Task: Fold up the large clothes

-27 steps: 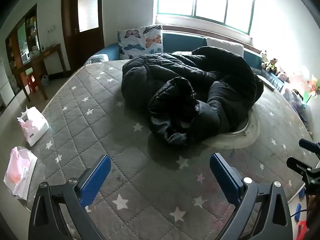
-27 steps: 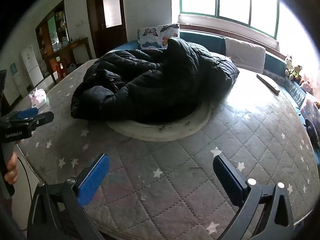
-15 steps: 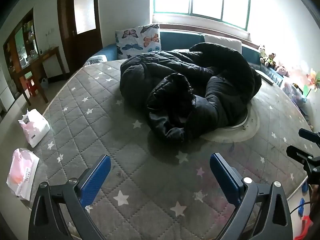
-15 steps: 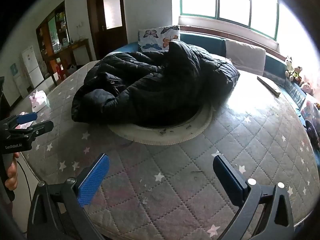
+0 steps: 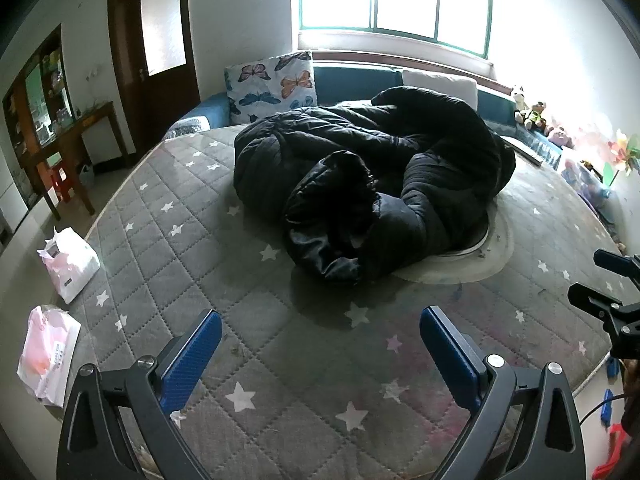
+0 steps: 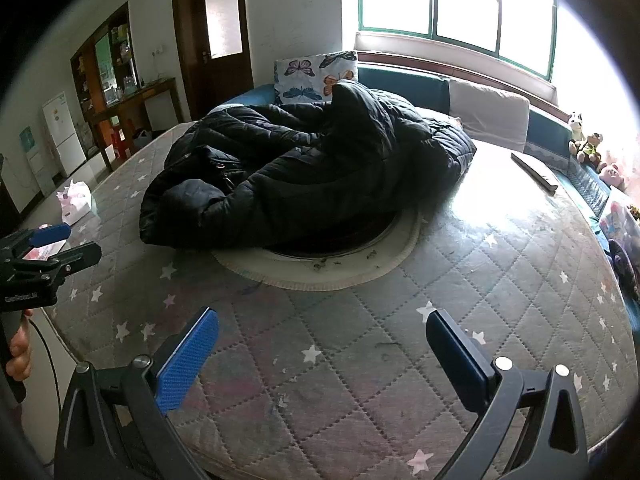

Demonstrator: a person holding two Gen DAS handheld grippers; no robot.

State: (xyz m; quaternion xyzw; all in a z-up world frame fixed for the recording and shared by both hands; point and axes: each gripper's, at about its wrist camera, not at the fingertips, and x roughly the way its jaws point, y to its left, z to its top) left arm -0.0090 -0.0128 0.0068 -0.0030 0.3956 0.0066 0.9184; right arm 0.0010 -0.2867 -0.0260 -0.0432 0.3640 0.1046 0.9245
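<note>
A black puffer coat [image 5: 372, 184] lies crumpled in a heap near the middle of a round grey mattress [image 5: 224, 264] w/ white stars. The heap is bunched, so no clear long axis; in the left wrist view it sprawls roughly from back left to right, w/ a rolled, shiny end nearest the camera, pointing toward the front edge. Part of it lies over a pale round disc [image 6: 340, 268] set in the mattress centre.

Left gripper [image 5: 320, 344]: jaws released, spread wide, nothing between them, hovering over the front of the mattress, well apart from the coat. Right gripper [image 6: 322, 344]: same, spread wide, holding nothing, above the mattress edge.

A butterfly pillow [image 5: 276, 80] stands behind the coat. On the floor at left, two plastic bags [image 5: 70, 264] w/ pink contents; can't tell what's inside.
</note>
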